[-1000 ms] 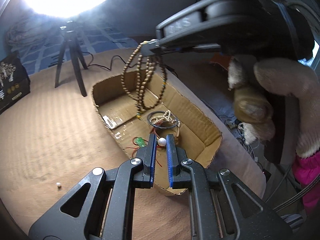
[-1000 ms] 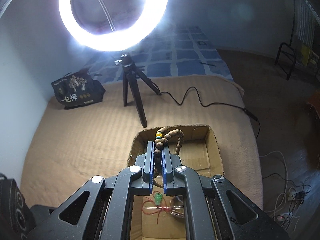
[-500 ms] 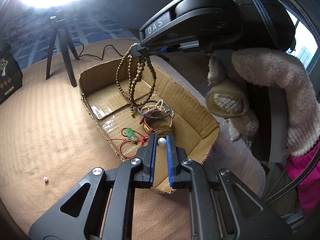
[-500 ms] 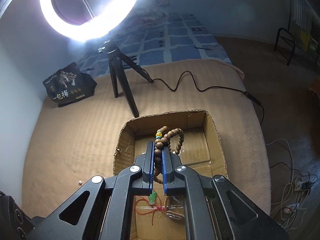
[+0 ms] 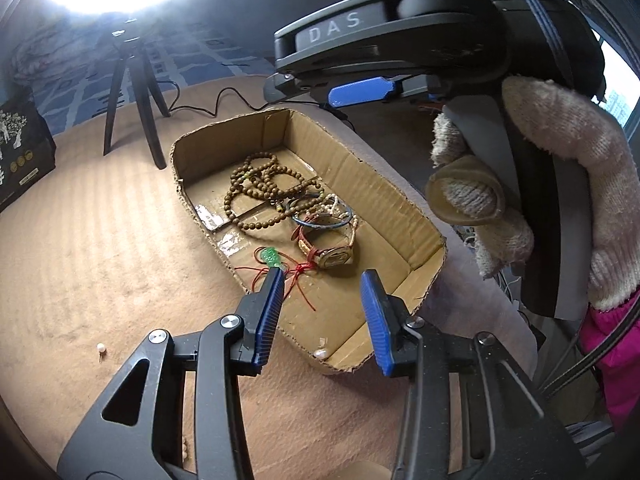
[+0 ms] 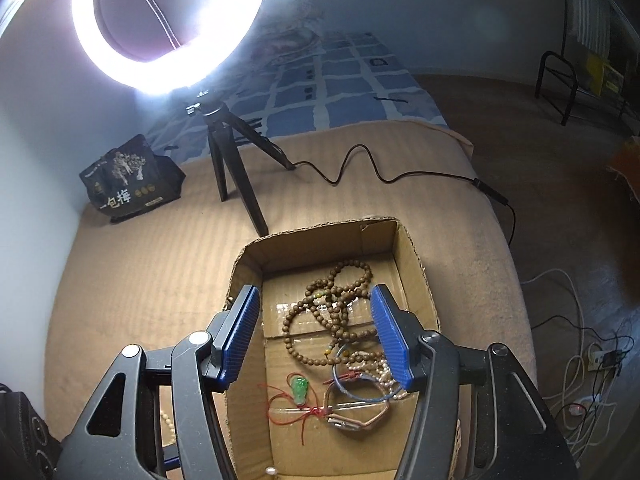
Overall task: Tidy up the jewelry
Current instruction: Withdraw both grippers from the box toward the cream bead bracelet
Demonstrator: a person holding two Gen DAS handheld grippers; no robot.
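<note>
Tan blanket on a bed, ring light (image 6: pixel 168 20) on a tripod behind. Cardboard box (image 5: pixel 416 216) holds the wooden bead necklace (image 5: pixel 256 188), watch (image 5: pixel 334 256), green pendant (image 5: pixel 270 257) and a pearl (image 5: pixel 320 353). Left tongs (image 5: pixel 322 284) and right tongs (image 6: pixel 316 304) have just been opening, nothing between them. Another pearl (image 5: pixel 100 347) lies on the blanket.

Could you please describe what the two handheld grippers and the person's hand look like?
Both grippers, left and right, are black plastic with silver screws and ribbed blue finger pads. The right one's body reads "DAS" and trails black cables. The hand wears a beige knit glove over a magenta sleeve.
</note>
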